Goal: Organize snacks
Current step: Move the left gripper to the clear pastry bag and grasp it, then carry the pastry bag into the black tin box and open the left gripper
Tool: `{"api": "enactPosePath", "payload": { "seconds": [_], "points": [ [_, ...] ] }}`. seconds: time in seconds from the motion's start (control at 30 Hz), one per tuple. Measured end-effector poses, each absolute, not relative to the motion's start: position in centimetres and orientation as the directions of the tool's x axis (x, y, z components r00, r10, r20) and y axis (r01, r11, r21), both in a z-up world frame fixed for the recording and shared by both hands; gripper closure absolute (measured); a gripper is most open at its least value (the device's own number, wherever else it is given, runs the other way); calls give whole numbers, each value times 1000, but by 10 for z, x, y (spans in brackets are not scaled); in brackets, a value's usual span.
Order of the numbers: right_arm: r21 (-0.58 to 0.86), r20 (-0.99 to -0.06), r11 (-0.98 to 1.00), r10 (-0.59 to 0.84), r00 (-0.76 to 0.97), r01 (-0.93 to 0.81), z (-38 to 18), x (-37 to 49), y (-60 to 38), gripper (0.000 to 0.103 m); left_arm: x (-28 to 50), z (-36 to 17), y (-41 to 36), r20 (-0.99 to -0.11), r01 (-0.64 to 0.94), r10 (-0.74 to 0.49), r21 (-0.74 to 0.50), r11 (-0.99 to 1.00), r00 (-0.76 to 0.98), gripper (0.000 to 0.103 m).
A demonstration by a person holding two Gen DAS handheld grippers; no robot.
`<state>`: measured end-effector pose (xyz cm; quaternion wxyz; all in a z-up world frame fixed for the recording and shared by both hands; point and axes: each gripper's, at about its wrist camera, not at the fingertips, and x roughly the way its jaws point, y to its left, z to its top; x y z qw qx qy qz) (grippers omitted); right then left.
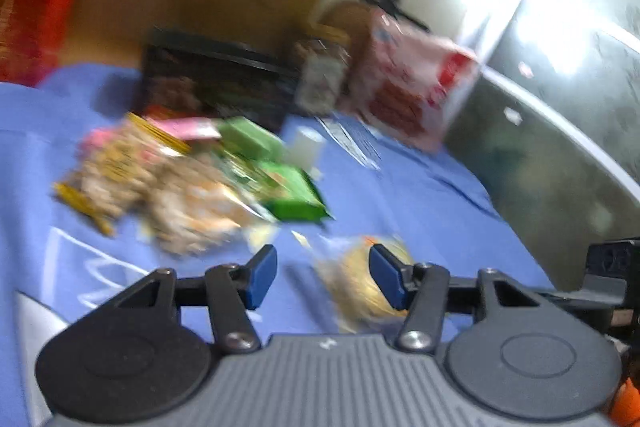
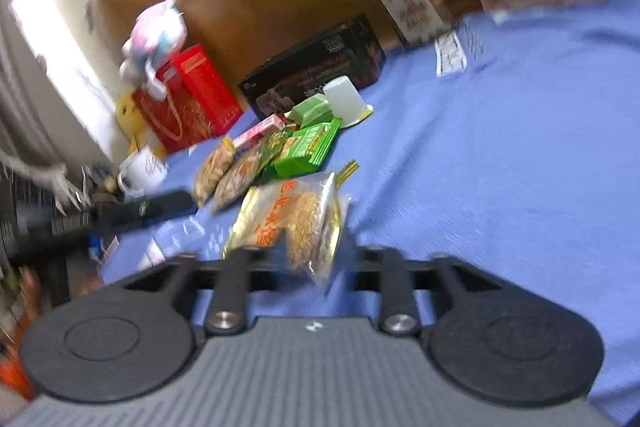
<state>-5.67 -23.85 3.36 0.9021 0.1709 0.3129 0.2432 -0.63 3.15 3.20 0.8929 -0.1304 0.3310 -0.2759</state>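
Left hand-held gripper (image 1: pixel 323 277): jaws apart, a snack packet (image 1: pixel 362 285) between them (contact unclear). Right hand-held gripper (image 2: pixel 308 263): state indeterminate. Snack pile (image 2: pixel 276 155) ahead on blue cloth (image 2: pixel 500 147).

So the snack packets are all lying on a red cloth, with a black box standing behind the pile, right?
Not quite: the cloth is blue, not red. The right wrist view shows it clearly, and the left wrist view agrees. The rest holds: the snack packets lie on it, and the black box stands behind the pile.
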Motion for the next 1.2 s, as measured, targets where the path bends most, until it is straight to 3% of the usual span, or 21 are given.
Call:
{"api": "enactPosePath", "payload": {
  "seconds": [0.07,0.23,0.27,0.3,0.37,0.43,0.63,0.87,1.03,1.2],
  "points": [
    [376,-472,842,533,702,-387,36,-62,-232,21,-3,30,18,-547,418,-596,-425,803,588,51],
    [191,-506,879,470,723,-438,29,-47,-215,22,17,16,-6,-636,392,-591,-443,806,497,51],
    [172,-510,873,475,717,-456,26,-44,-211,25,20,12,-10,-646,389,-594,-451,803,479,52],
    [144,-522,870,472,710,-472,23,-40,-206,34,21,8,-11,-645,386,-594,-452,804,481,53],
    [83,-561,857,462,687,-509,16,-36,-194,48,20,7,-12,-643,399,-592,-439,805,487,61],
    [19,-570,848,445,691,-530,17,-34,-184,56,20,11,-11,-630,408,-603,-446,797,489,67],
    [11,-495,836,481,723,-549,54,3,-175,58,44,63,7,-566,419,-591,-416,807,575,67],
    [35,-412,840,506,758,-541,102,124,-154,58,147,116,39,-485,348,-544,-438,829,685,66],
    [52,-445,855,482,755,-515,96,206,-142,59,226,111,45,-496,274,-483,-436,857,722,66],
    [44,-475,908,387,791,-418,86,213,-144,55,258,82,44,-537,233,-468,-448,863,702,66]
  ]
}}
